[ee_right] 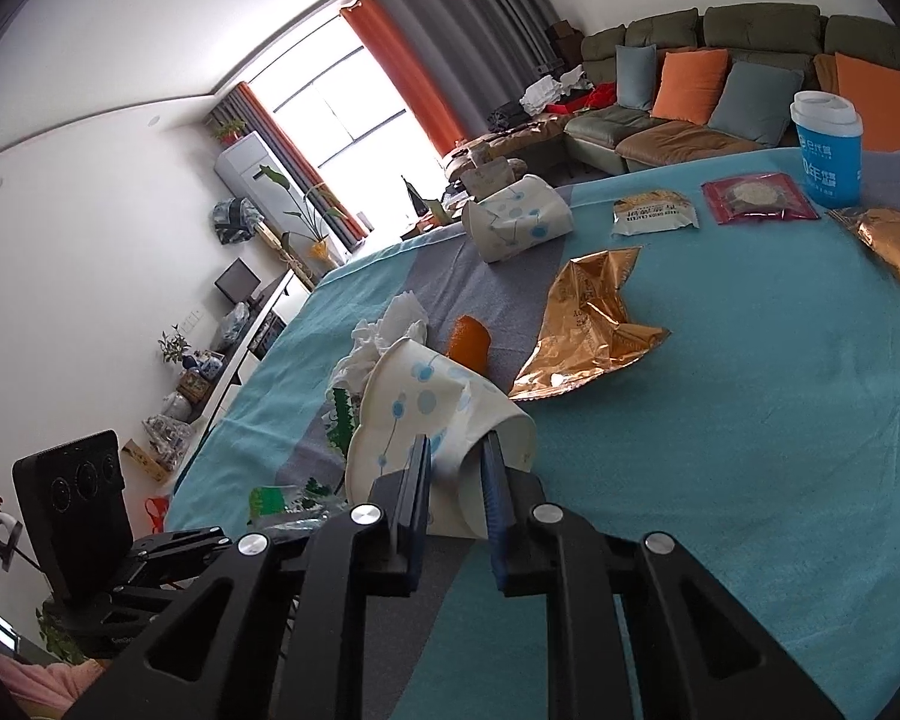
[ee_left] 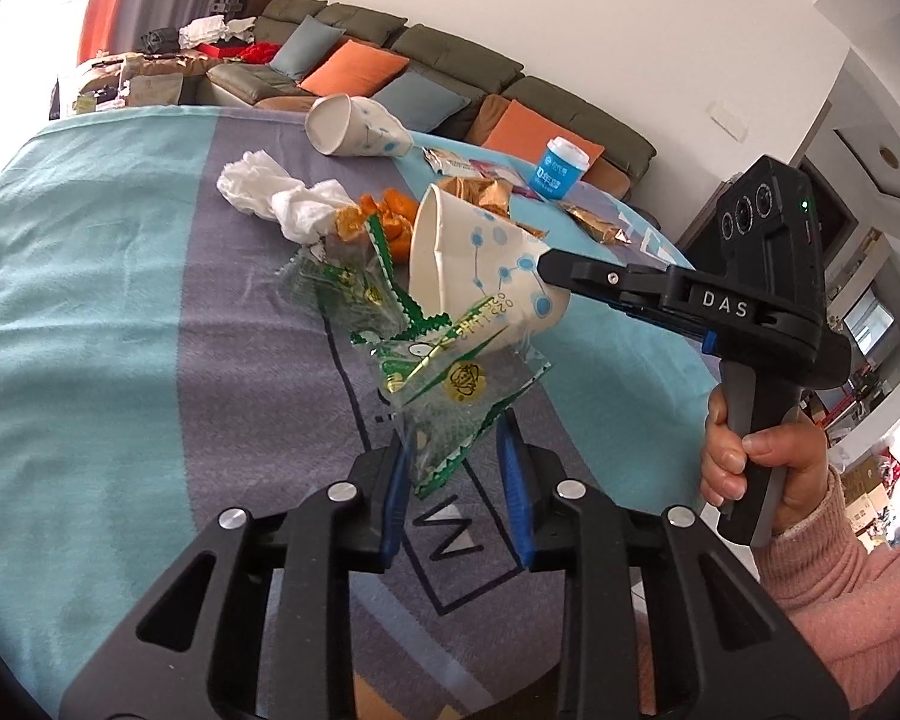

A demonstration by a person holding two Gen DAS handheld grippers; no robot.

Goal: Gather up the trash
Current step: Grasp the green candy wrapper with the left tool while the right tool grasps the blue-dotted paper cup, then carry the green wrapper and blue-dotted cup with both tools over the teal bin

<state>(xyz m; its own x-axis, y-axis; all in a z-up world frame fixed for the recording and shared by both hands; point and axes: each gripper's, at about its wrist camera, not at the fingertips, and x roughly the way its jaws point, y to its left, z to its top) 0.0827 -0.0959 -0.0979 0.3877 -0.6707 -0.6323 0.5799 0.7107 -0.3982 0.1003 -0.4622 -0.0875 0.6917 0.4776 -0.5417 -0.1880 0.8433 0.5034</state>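
Trash: my right gripper (ee_right: 456,468) pinches one paper cup (ee_right: 426,414); left gripper (ee_left: 453,468) brackets green wrapper (ee_left: 444,384), grip uncertain; tissue (ee_left: 270,195), gold wrapper (ee_right: 594,324), second cup (ee_right: 516,219) remain uncollected.

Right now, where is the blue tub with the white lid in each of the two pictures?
Left wrist view: the blue tub stands upright at upper right of centre, at the table's far edge before the sofa.
Right wrist view: the blue tub stands at the far upper right, beside a red packet.
Shared landmark: the paper cup lying on its side further back on the table.
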